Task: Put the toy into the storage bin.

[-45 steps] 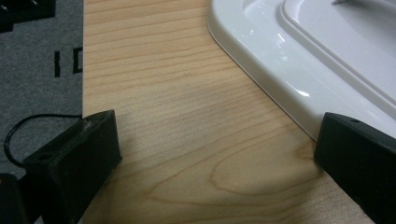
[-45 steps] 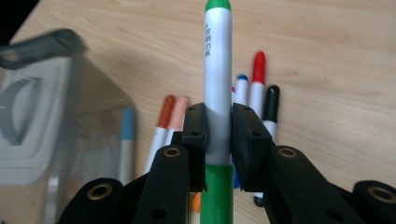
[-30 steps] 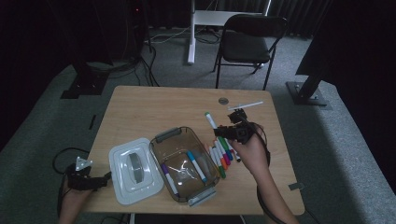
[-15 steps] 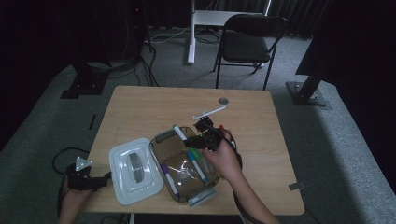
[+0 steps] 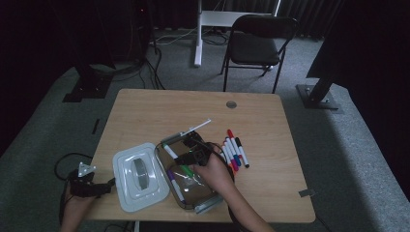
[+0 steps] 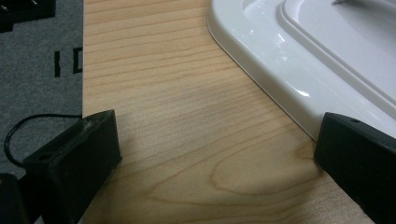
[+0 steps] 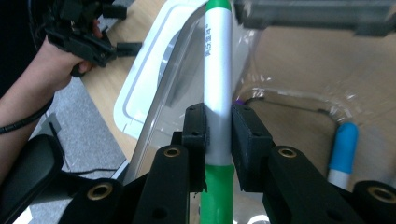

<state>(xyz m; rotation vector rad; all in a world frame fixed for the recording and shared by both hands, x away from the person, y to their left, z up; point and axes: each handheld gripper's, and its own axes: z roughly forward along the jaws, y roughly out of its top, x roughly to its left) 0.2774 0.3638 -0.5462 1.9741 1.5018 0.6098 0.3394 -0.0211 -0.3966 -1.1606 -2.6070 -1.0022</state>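
- My right tool (image 7: 218, 128) now sits over the clear plastic container (image 5: 211, 200); a second ago it was out by the row of markers (image 5: 235, 153) on the surface (image 5: 270, 121), so it has swung left and down toward me.
- The right tool is clamped on a green marker (image 7: 217, 70), pads pinching the white barrel with the green ends sticking out either side of the grip.
- In the high view the green marker (image 5: 186, 170) hangs over the container's inside, not yet released.
- A purple marker (image 5: 174, 183) and a green-tipped one (image 5: 168, 150) already lie in the container; the right gripper view also shows a blue marker (image 7: 343, 147) on the container floor.
- The markers on the surface, red, blue and dark caps, wait just right of the container.
- My left tool (image 5: 92, 188) has not moved: jaws spread wide, nothing between them, parked at the near left edge of the surface beside the white lid (image 6: 299, 60).
- The lid (image 5: 138, 176) lies flat on the surface, touching the container's left side.
- Judgement: one more marker has been carried over, so the step is the drop; next I should lower it a little and open.
- Risk: the marker could land across the rim if let go too early.
- Several markers are left to fetch, then the lid.
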